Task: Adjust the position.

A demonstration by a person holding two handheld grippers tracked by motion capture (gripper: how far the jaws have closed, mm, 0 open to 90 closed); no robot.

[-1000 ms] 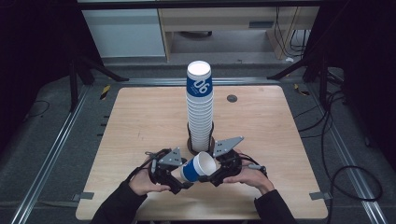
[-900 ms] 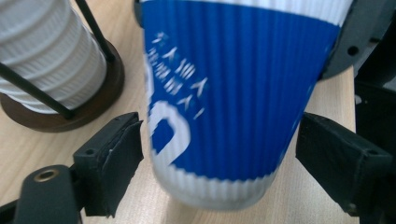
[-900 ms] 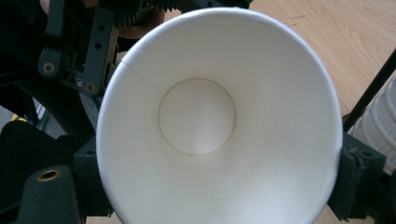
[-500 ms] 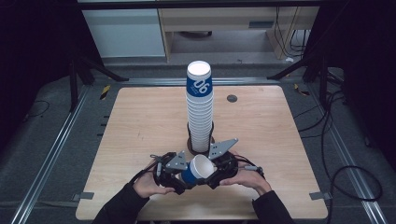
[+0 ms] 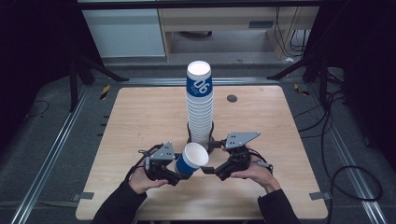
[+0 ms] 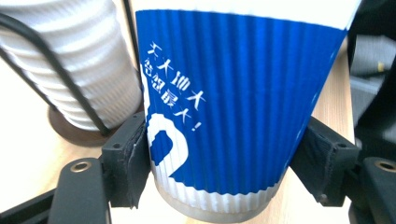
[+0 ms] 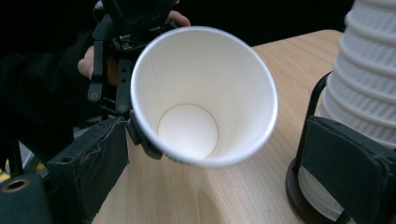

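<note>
Left gripper (image 5: 173, 173) clenched on cup (image 5: 191, 160), pads on blue ribbed wall near base; cup tilted, mouth toward right gripper (image 5: 211, 170), just in front of stack (image 5: 200, 105). Right gripper jaws just opened, stand wide either side of cup rim, not touching. Step, by my reading: handover done, cup now left's alone. Next move likely needs cup righted and carried clear of stack. Table (image 5: 130, 121) pale wood; around stack's table, dark floor, rails, cables.

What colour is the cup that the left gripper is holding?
The cup is blue with white lettering, ribbed, white inside; the left gripper view shows it best.
</note>
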